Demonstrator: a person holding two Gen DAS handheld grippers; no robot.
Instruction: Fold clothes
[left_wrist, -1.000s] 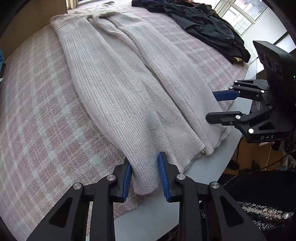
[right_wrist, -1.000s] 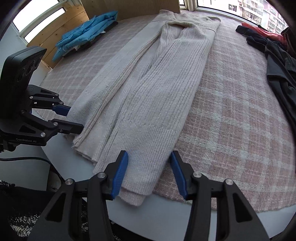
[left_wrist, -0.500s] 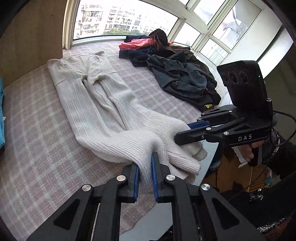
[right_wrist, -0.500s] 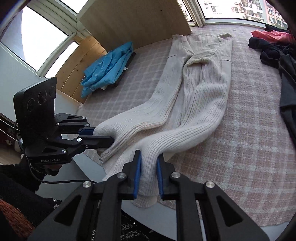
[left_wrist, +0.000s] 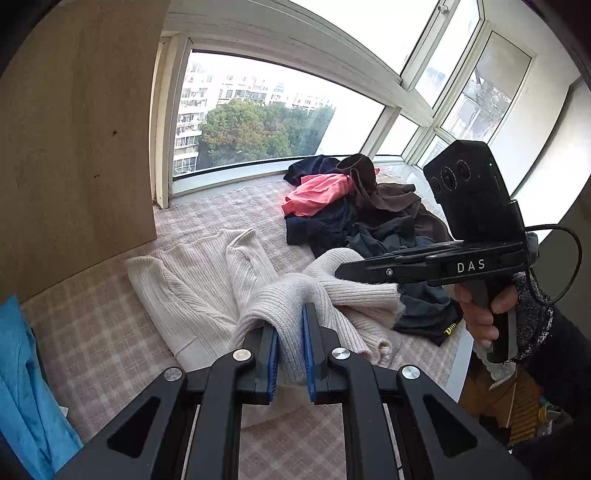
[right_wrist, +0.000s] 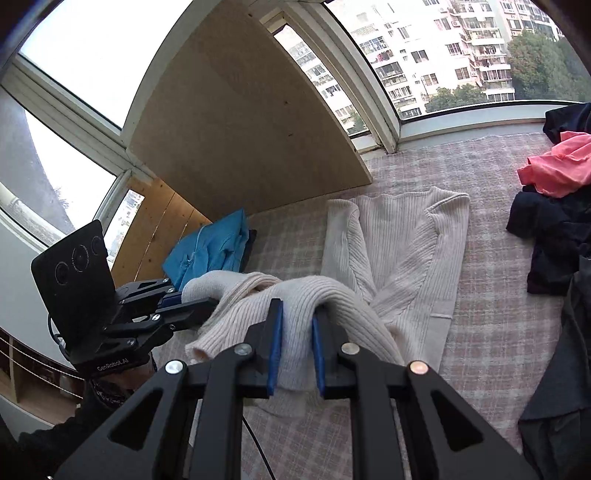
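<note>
A cream ribbed knit garment lies lengthwise on the pink plaid cover, its collar end toward the window. Its near end is raised off the cover and doubled back over the rest. My left gripper is shut on one corner of that raised hem, the knit bunched between its blue pads. My right gripper is shut on the other corner of the garment. Each gripper shows in the other's view, the right gripper at the right, the left gripper at the left, both level with the lifted fold.
A heap of dark clothes with a pink piece lies to the right. A blue garment sits at the left by a leaning wooden board. Windows run along the far side. A hand holds the right gripper's handle.
Both grippers closed on the hem corners, then rose and travelled toward the window end, pulling the near end of the garment up and over itself.
</note>
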